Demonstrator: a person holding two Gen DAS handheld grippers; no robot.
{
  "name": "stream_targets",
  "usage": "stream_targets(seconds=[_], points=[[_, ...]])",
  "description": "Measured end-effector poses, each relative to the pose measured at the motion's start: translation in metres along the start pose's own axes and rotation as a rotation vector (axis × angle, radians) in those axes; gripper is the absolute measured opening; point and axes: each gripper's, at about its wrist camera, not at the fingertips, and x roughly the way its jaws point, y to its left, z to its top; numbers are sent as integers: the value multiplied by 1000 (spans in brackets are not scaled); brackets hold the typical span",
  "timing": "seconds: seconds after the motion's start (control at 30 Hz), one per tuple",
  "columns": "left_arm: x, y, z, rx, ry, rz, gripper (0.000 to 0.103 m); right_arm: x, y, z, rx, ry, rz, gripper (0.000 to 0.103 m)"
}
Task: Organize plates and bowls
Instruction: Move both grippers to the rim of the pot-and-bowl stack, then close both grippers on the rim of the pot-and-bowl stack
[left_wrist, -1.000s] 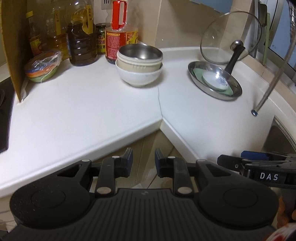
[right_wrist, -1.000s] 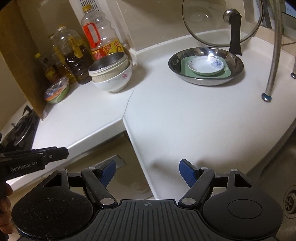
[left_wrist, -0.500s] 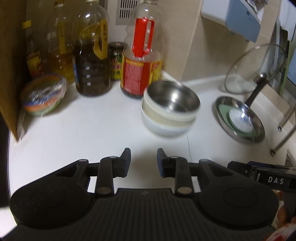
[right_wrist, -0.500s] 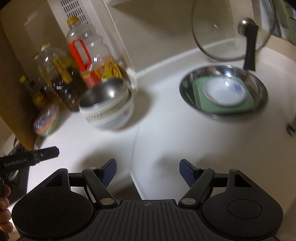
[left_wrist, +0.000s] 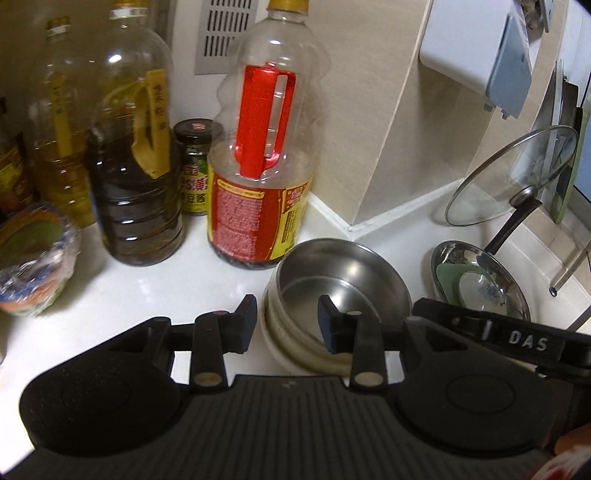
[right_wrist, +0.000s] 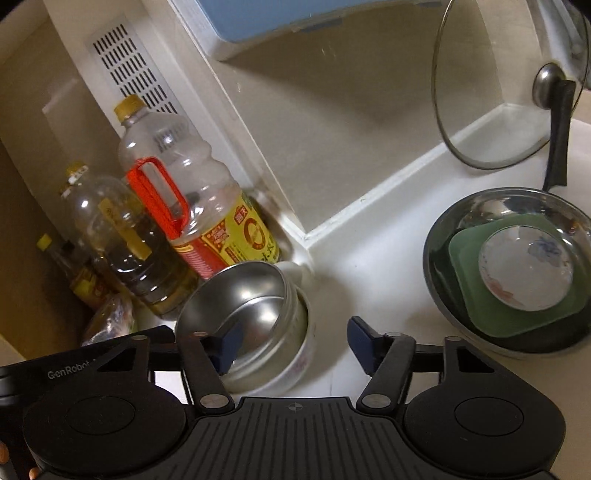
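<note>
Both hand-held grippers converge on a stack of bowls at the inner corner of the white countertop (left_wrist: 122, 291). The stack comprises a steel bowl (left_wrist: 341, 275) nested in a cream bowl (left_wrist: 295, 339), itself seated in a white ceramic bowl (right_wrist: 295, 363).

The left gripper (left_wrist: 287, 319) straddles the near-left rim of the stack: one finger stands outside the wall, the other over the steel bowl's interior. Its jaws are opening, with the rim between them; no pad visibly presses on it. The right gripper (right_wrist: 293, 345) is spread and closing: its left finger sits inside the steel bowl, its right finger over bare countertop beside the stack, so the stack's right-hand wall lies between them, not yet pinched.

To the right, well apart, a steel pan (right_wrist: 461, 221) holds a green square plate (right_wrist: 476, 295) with a small white dish (right_wrist: 524, 267) on top; a glass lid (right_wrist: 491, 110) leans on the wall behind it.

Hazards, as a judgement:
- A pinch on the steel rim alone could lift only that bowl, or drag the cream bowl partway and drop it.
- The soy sauce bottle (left_wrist: 258, 177) and oil bottle (left_wrist: 135, 184) stand just behind the stack; a forward push could tip them.
- Two grippers pulling unevenly could tilt the stack.
</note>
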Motion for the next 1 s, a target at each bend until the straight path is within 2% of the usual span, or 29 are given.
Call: stream_targets(seconds=[0.53, 0.73, 0.8, 1.0], points=[[34, 11, 10, 15, 46, -14, 31, 33, 6, 5, -8, 37, -5, 37], [40, 12, 8, 36, 50, -31, 23, 37, 7, 4, -26, 32, -5, 23], [41, 12, 7, 43, 45, -47, 18, 37, 8, 3, -39, 25, -6, 22], [39, 11, 3, 77, 23, -59, 18, 34, 14, -4, -115, -27, -11, 21]])
